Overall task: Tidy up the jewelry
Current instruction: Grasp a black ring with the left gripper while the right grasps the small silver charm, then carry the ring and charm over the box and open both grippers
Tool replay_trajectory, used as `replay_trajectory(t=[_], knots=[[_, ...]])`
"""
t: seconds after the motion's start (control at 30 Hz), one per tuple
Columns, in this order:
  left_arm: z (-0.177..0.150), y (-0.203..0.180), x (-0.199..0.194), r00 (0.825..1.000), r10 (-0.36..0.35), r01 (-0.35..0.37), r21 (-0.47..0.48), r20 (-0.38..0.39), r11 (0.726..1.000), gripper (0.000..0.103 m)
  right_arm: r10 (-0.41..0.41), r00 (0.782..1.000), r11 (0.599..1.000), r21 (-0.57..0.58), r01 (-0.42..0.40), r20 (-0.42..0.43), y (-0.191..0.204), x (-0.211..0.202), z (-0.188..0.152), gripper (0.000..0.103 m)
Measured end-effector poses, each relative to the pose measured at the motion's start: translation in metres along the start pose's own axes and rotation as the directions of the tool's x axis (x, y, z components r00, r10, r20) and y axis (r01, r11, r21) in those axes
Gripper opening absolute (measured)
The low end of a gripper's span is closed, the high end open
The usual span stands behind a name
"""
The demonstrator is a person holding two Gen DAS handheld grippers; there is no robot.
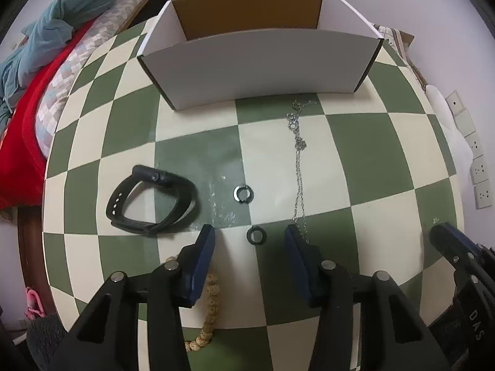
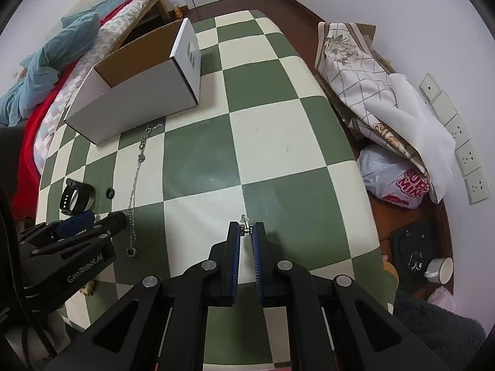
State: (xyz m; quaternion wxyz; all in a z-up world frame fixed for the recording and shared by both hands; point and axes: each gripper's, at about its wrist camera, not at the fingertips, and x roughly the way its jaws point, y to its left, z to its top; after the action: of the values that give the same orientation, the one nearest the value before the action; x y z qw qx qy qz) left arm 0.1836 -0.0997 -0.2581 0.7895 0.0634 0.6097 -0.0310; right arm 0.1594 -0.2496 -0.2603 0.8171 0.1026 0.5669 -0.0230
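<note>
R gripper [image 2: 246, 229] clamped on small earring [image 2: 246, 228] just above table [image 2: 278, 160], near its front edge. L gripper [image 1: 250, 237] spread wide around dark ring [image 1: 256, 235]. Carry earring level to white box [image 2: 139, 92] at far-left corner; release low inside, don't squeeze harder.

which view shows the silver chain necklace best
The right wrist view: the silver chain necklace lies uncovered from its box-end clasp to its pendant. In the left wrist view its near end runs behind the left gripper.

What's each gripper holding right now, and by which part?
The right gripper pinches a small earring across its middle, its post sticking out past the tips. The left gripper is open, holding nothing.
</note>
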Motion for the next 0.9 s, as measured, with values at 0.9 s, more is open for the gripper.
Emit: replay_trajectory(t=[0.9], knots=[[0.048, 0.038, -0.097, 0.977, -0.110, 0.123, -0.064, 0.182, 0.990, 0.010, 0.116, 0.986, 0.993, -0.028, -0.113, 0.120, 0.034, -0.051, 0.063, 0.009]])
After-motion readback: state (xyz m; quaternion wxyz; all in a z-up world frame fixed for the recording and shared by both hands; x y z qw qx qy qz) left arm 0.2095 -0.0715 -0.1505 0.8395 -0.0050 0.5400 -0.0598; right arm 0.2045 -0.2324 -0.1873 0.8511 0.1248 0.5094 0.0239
